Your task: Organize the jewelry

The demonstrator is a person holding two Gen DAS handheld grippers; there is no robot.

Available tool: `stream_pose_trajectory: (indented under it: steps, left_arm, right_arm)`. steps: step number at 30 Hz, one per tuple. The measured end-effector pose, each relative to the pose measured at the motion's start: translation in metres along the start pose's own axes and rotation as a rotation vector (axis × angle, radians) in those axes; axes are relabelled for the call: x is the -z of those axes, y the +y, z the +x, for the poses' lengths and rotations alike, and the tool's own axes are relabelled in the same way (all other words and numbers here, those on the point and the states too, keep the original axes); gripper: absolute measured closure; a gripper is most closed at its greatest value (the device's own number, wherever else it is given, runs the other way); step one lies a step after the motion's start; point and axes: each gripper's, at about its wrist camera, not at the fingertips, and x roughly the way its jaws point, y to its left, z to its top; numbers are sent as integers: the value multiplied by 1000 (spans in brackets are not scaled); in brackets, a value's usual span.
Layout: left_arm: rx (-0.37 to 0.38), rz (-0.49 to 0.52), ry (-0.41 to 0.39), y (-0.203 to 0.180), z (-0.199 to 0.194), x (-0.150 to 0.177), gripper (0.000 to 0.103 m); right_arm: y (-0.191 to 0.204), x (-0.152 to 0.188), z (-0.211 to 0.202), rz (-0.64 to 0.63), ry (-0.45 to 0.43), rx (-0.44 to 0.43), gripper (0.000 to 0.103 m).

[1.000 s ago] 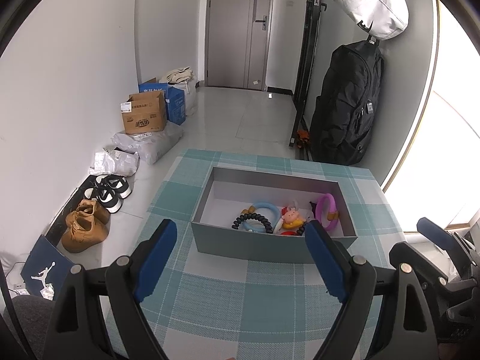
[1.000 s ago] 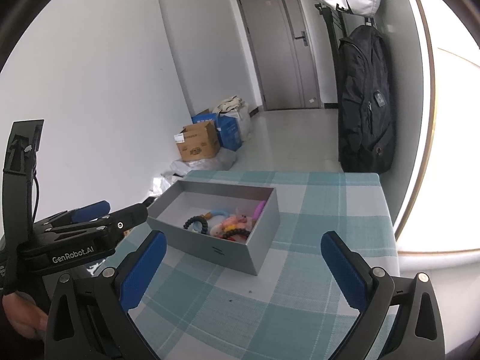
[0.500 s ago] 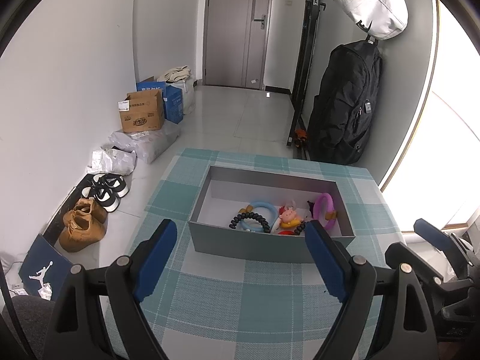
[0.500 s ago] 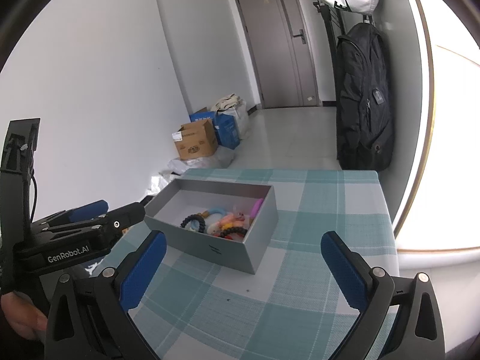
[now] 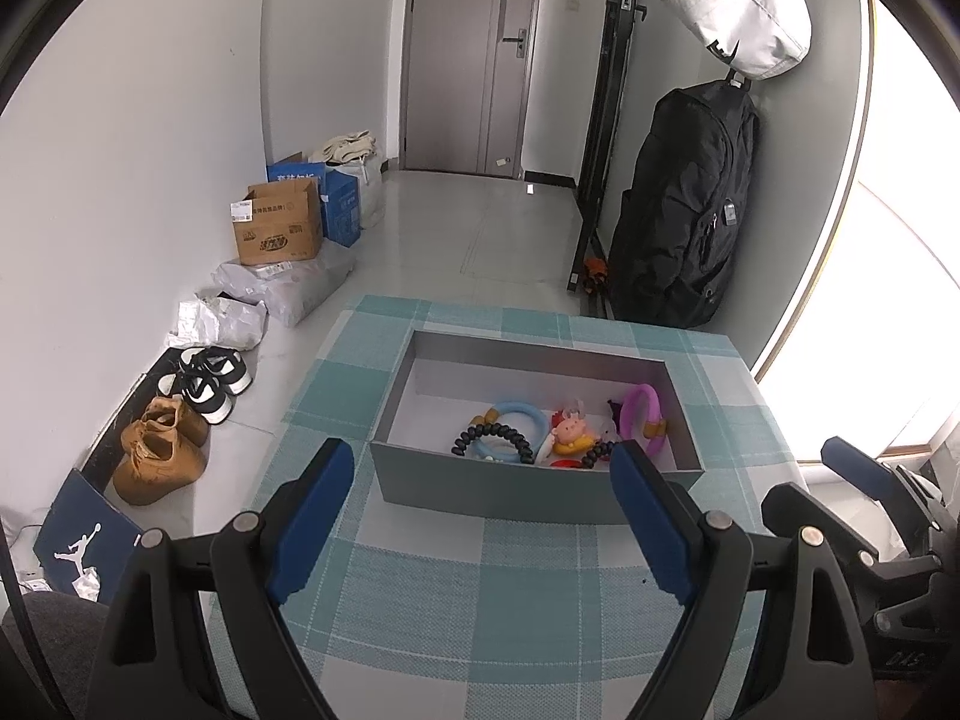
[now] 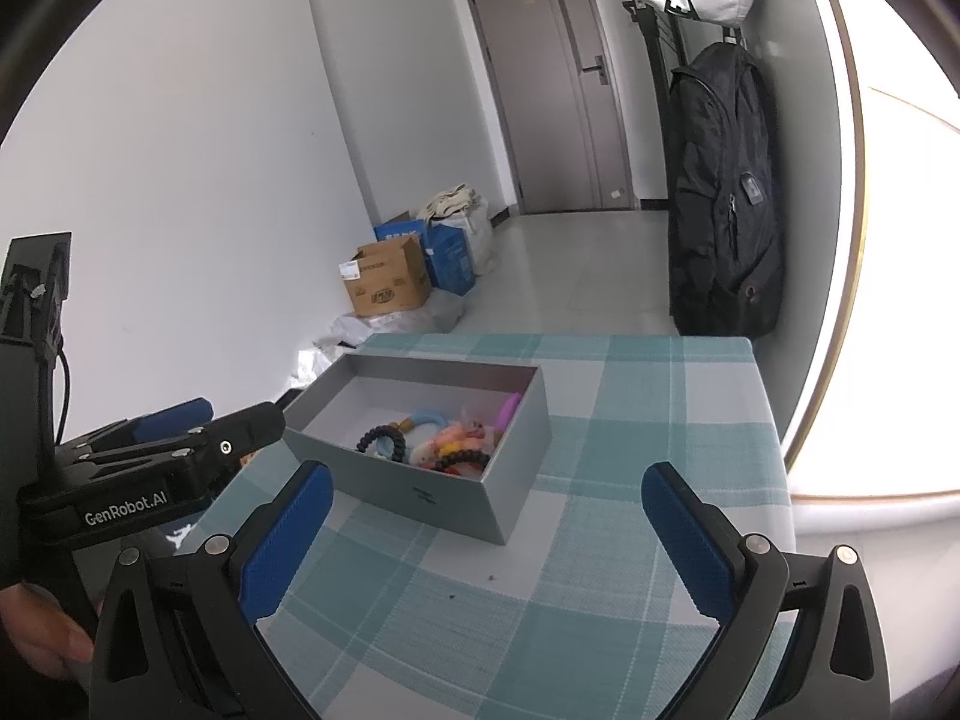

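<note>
Left gripper (image 5: 474,516), right gripper (image 6: 486,516): jaws spread wide, empty, above checked surface (image 5: 480,600). Grey box (image 5: 534,486), just beyond, holding black bead bracelet (image 5: 492,441), blue ring (image 5: 510,420), purple ring (image 5: 641,414); light, likely slippery, best pinched across a band. Lettering "GenRobot.AI" on left gripper body. Cardboard carton (image 5: 277,231): print illegible.

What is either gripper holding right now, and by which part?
Nothing is held. The left gripper and the right gripper are both open with only tablecloth between their fingers. The bracelets lie inside the gray box.
</note>
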Motion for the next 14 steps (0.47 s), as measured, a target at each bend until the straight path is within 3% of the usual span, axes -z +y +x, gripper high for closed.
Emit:
stream_pose_trajectory:
  steps: [9, 14]
  left_arm:
    - [4, -6, -1, 2, 1, 0, 19]
    - [68, -40, -24, 7, -1, -2, 19]
  right_arm:
    - [-1, 1, 1, 5, 4, 0, 0]
    - [0, 1, 2, 4, 5, -2, 0]
